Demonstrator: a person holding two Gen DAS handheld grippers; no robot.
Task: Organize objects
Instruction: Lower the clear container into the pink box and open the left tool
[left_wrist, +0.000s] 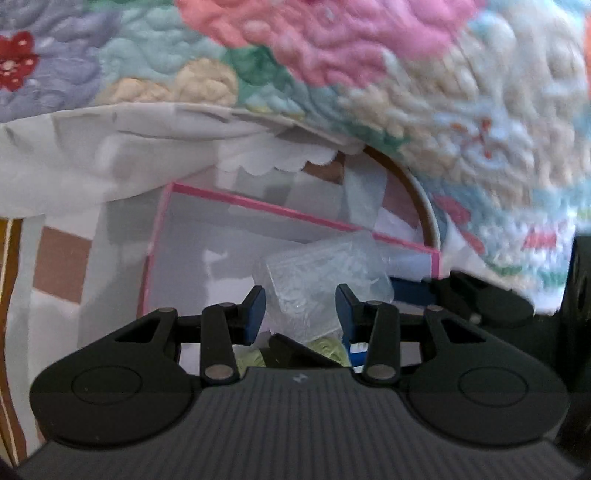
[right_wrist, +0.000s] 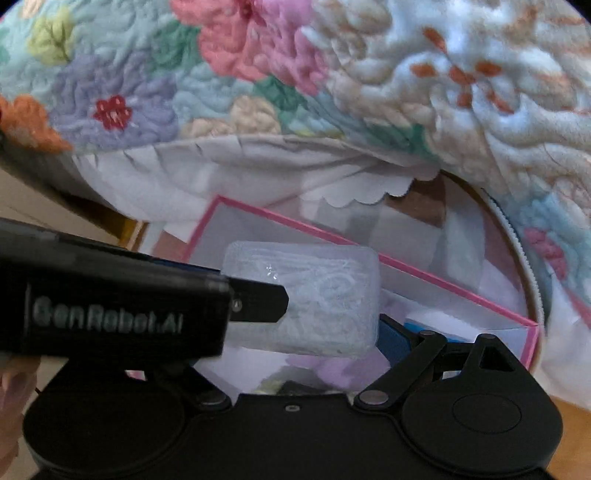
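A clear plastic box (right_wrist: 306, 299) filled with pale thin pieces sits between the fingers of my right gripper (right_wrist: 303, 328), held over the open mouth of a floral quilted bag (right_wrist: 258, 74). The same box (left_wrist: 325, 284) shows in the left wrist view. My left gripper (left_wrist: 300, 308) is open, its blue pads either side of the near end of the box and apart from it. Its body (right_wrist: 110, 299) crosses the right wrist view and hides my right gripper's left finger. A white box with a pink rim (left_wrist: 229, 236) lies inside the bag behind the clear box.
The bag has a white lining with a scalloped edge (left_wrist: 280, 166) and a zip along its right rim (right_wrist: 517, 236). Blue (left_wrist: 410, 291), lilac (right_wrist: 340, 369) and pale green (left_wrist: 328, 347) items lie low inside the bag. A tan surface (right_wrist: 22, 206) shows at the left.
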